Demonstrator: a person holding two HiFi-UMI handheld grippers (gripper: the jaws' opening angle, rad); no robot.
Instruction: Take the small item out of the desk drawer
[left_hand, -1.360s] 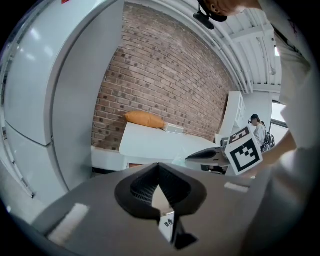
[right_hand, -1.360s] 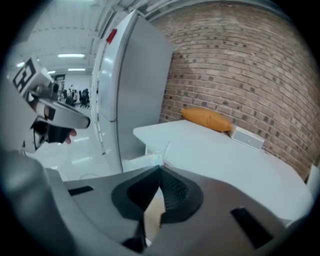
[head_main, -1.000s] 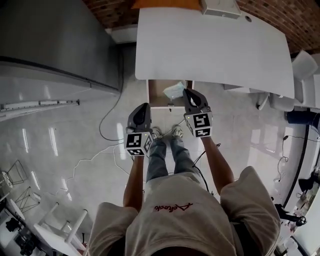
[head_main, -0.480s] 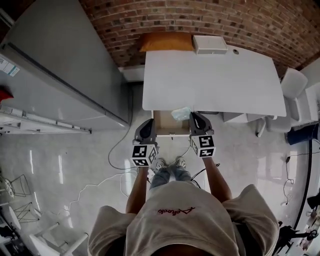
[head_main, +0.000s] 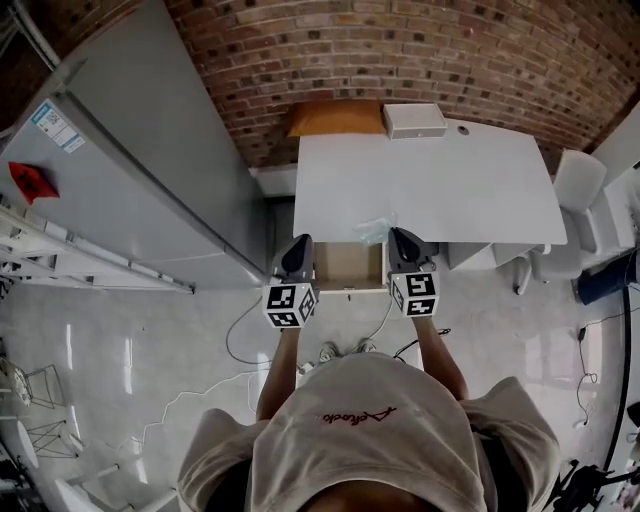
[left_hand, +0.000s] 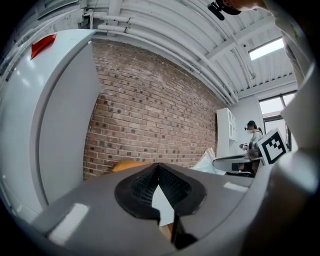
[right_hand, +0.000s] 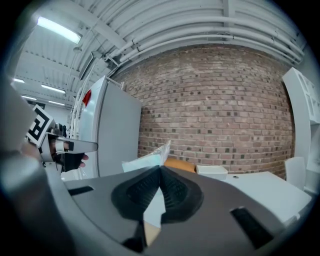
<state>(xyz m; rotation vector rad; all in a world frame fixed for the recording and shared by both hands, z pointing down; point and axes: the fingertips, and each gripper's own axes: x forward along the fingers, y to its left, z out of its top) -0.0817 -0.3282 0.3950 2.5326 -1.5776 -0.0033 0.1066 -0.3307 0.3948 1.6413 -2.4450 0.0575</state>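
The small item is a pale green plastic packet (head_main: 372, 229), (right_hand: 150, 159). My right gripper (head_main: 393, 236), (right_hand: 160, 169) is shut on it and holds it over the desk's front edge, above the open wooden drawer (head_main: 348, 266). Most of the packet sticks out to the left of the jaws. My left gripper (head_main: 300, 244), (left_hand: 158, 168) hovers beside the drawer's left side, shut with nothing in it. In the left gripper view the packet (left_hand: 206, 160) shows at the right. The drawer looks bare inside.
The white desk (head_main: 430, 180) stands against a brick wall, with an orange cushion (head_main: 335, 117) and a white box (head_main: 414, 119) at its back. A tall grey cabinet (head_main: 130, 170) is to the left, a white chair (head_main: 575, 180) to the right. A cable (head_main: 240, 330) runs across the floor.
Both grippers have risen together from low in front of the drawer to desk height. The packet came up out of the drawer in the right gripper. The head view tilted up toward the wall.
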